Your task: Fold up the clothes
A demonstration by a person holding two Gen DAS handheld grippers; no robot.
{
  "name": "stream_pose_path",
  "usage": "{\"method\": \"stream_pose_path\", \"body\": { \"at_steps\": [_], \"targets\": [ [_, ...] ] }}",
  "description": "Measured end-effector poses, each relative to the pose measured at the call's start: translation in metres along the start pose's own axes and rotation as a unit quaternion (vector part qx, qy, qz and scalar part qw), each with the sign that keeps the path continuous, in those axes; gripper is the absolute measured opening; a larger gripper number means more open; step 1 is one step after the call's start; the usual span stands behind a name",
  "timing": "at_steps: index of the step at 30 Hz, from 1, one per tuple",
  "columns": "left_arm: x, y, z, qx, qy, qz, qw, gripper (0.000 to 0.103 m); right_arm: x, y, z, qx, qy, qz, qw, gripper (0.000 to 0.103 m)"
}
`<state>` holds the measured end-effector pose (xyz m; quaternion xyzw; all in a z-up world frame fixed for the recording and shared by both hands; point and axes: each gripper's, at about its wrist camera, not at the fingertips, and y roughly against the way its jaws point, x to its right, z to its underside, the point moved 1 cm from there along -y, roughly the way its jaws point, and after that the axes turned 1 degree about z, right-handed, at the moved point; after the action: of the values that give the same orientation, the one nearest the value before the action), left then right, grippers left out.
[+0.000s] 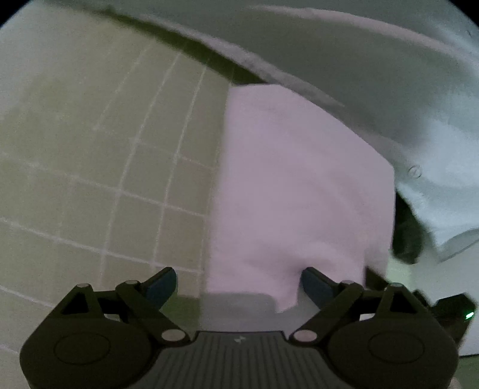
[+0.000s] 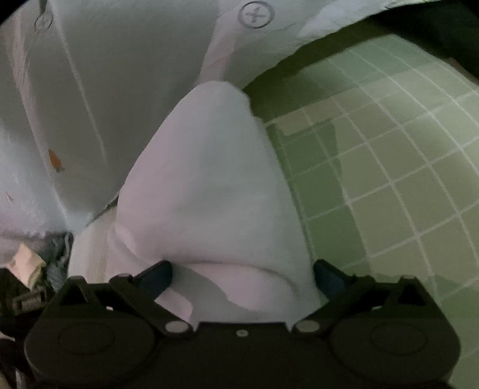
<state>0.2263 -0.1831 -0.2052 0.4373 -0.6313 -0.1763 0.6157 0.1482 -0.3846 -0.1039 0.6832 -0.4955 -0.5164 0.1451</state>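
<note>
A white button-up shirt [image 1: 374,59] lies on a green grid mat [image 1: 89,149]. In the left wrist view a folded, pinkish-white part of the shirt [image 1: 299,185] runs down the middle. My left gripper [image 1: 239,284] is open over its near edge; the cloth hangs between the fingers, closer to the right fingertip [image 1: 314,284], with no pad pressing on it. In the right wrist view a rounded fold of the same shirt [image 2: 209,179] bulges up in front of my right gripper [image 2: 242,275]. Its jaws stand wide open around the fold without pinching it.
The shirt body [image 2: 134,74] with a button [image 2: 256,15] and a small orange print [image 2: 55,161] fills the upper left of the right wrist view. Bare mat [image 2: 389,179] spreads to the right. A dark device with a green light [image 1: 455,311] sits at the left view's right edge.
</note>
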Motion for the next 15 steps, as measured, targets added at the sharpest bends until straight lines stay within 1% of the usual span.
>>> {"method": "stream_pose_path", "body": {
  "at_steps": [1,2,3,4,5,6,7,8,9,12,15],
  "targets": [
    [-0.001,-0.002,0.001,-0.003,0.0,0.01,0.9999,0.091,-0.004,-0.001,0.0,-0.001,-0.002,0.001,1.0,0.101],
    [0.001,-0.002,0.004,-0.003,-0.006,0.018,0.9998,0.088,-0.007,-0.003,0.001,-0.002,-0.005,0.002,1.0,0.093],
    [0.002,-0.003,0.006,-0.003,-0.012,0.025,0.9996,0.075,-0.01,-0.001,0.002,-0.003,-0.012,0.001,1.0,0.085],
    [0.004,-0.004,0.008,-0.003,-0.018,0.032,0.9993,0.073,-0.012,0.001,0.002,-0.002,-0.023,0.0,1.0,0.071],
    [0.005,-0.005,0.011,-0.003,-0.024,0.039,0.9989,0.063,-0.014,0.004,0.003,0.005,-0.029,0.002,1.0,0.052],
    [0.008,-0.003,0.013,-0.001,-0.032,0.042,0.9986,0.053,-0.015,0.008,0.004,0.013,-0.033,0.004,0.999,0.045],
    [0.012,0.0,0.015,0.002,-0.042,0.043,0.9982,0.048,-0.019,0.013,0.006,0.022,-0.037,0.005,0.999,0.036],
    [0.015,0.003,0.017,0.005,-0.052,0.044,0.9977,0.039,-0.024,0.017,0.009,0.032,-0.041,0.006,0.999,0.032],
    [0.019,0.006,0.018,0.007,-0.06,0.047,0.9971,0.036,-0.028,0.023,0.012,0.04,-0.047,0.009,0.998,0.03],
    [0.035,0.014,0.021,0.005,-0.096,0.052,0.994,0.033,-0.038,0.043,0.019,0.065,-0.069,0.018,0.995,0.028],
    [0.056,0.02,0.031,-0.009,-0.132,0.071,0.9887,0.033,-0.035,0.078,0.033,0.094,-0.092,0.028,0.991,0.027]
  ]
}}
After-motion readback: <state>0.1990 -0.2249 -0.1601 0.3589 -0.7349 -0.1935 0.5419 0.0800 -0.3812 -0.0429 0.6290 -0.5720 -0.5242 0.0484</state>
